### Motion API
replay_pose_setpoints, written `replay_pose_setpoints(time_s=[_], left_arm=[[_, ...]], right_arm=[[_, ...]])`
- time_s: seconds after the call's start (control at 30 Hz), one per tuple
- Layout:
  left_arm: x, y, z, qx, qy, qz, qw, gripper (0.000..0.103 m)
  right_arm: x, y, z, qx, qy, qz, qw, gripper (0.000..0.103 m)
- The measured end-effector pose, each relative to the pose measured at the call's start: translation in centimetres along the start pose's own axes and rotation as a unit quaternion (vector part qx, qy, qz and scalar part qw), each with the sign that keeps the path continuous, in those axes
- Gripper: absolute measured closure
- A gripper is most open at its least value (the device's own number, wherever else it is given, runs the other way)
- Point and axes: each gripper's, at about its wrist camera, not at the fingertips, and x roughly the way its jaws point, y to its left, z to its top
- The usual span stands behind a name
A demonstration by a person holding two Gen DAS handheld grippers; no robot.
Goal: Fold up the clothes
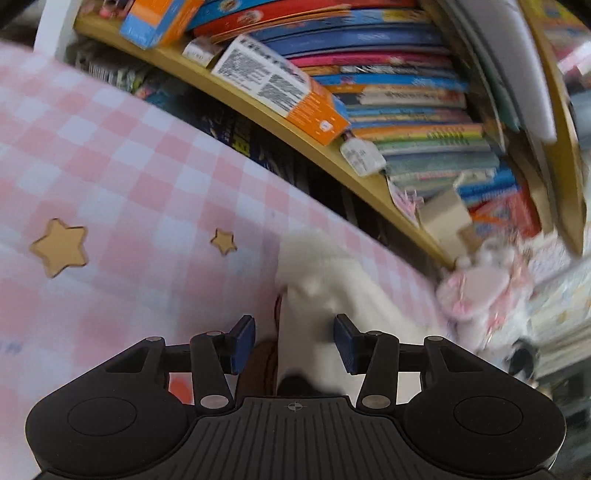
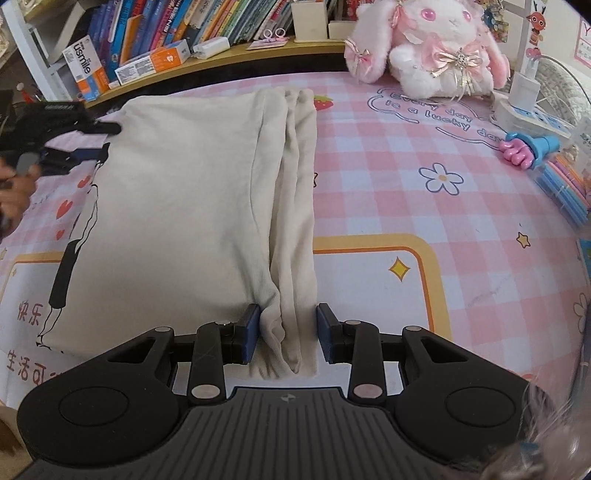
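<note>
A cream garment (image 2: 177, 192) lies folded flat on the pink checked mat (image 2: 406, 184), its folded-in layers running along its right side. My right gripper (image 2: 287, 332) is at the near end of that bunched strip, and both blue pads touch the fabric. At the garment's far left corner my left gripper (image 2: 107, 142) straddles the cloth edge. In the blurred left wrist view the left gripper (image 1: 294, 343) shows pale cloth (image 1: 325, 288) between its pads, with a gap beside the left pad.
A plush rabbit (image 2: 436, 48) sits at the mat's far right, also in the left wrist view as the rabbit (image 1: 480, 291). Behind the mat runs a shelf of books (image 2: 166, 29). A power strip (image 2: 528, 114), a pink hand toy (image 2: 521, 151) and coloured sticks (image 2: 565, 188) lie at the right edge.
</note>
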Motion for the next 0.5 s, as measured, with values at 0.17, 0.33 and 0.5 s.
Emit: replay_pose_setpoints(time_s=[0.17,0.33,0.5], left_arm=[[0.9,0.1,1.2,0.009,-0.015,-0.032,0.9993,0.092],[-1.1,-6.4,-0.4,0.257,-0.09,0.005,0.9621,0.098],[3.0,-3.5,2.2,0.152,0.0,0.05,0.9871,0.08]], right_arm=[[0.1,0.3,0.2,0.003,0.008,-0.008,1.0,0.072],[0.1,0.4,0.2,0.005,0.01,-0.011,1.0,0.072],[0.2,0.6,0.3,0.003,0.014,-0.014,1.0,0.071]])
